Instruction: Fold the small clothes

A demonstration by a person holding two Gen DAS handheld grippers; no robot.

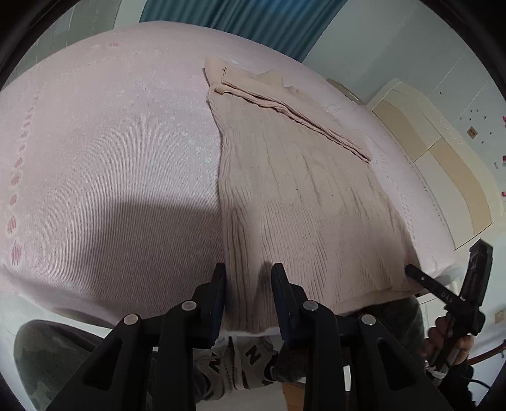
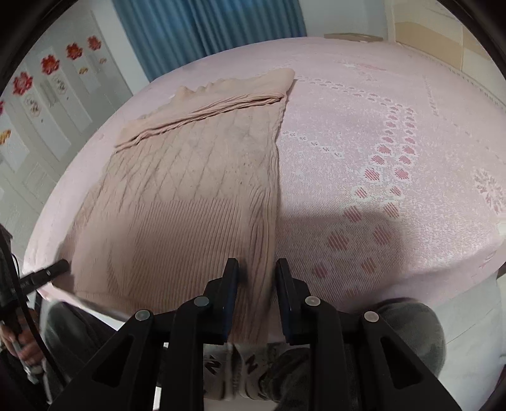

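The beige sweater [image 1: 300,196] lies flat on the pink bed [image 1: 110,158], long axis running straight away from both grippers, left gripper [image 1: 248,272] and right gripper [image 2: 256,268] each straddling a near hem corner, jaws narrowly apart.

Item count, as observed from the room. Garments: one, a beige knit sweater [image 1: 300,202] lying flat on one pink bedspread [image 1: 110,151]. One sleeve [image 1: 294,113] lies folded across the upper part of the sweater. Grippers: two, a left gripper [image 1: 248,278] and a right gripper [image 2: 256,273]; each has two black fingers, four fingers in total. Curtains: one blue curtain [image 2: 202,28] behind the bed. Shoes: two grey sneakers [image 1: 240,363] on the floor below the bed edge, each bearing one letter N. Wall decorations: at least four red flower stickers [image 2: 50,64] on the wall panels; further ones at the picture edge are cut off and cannot be counted.
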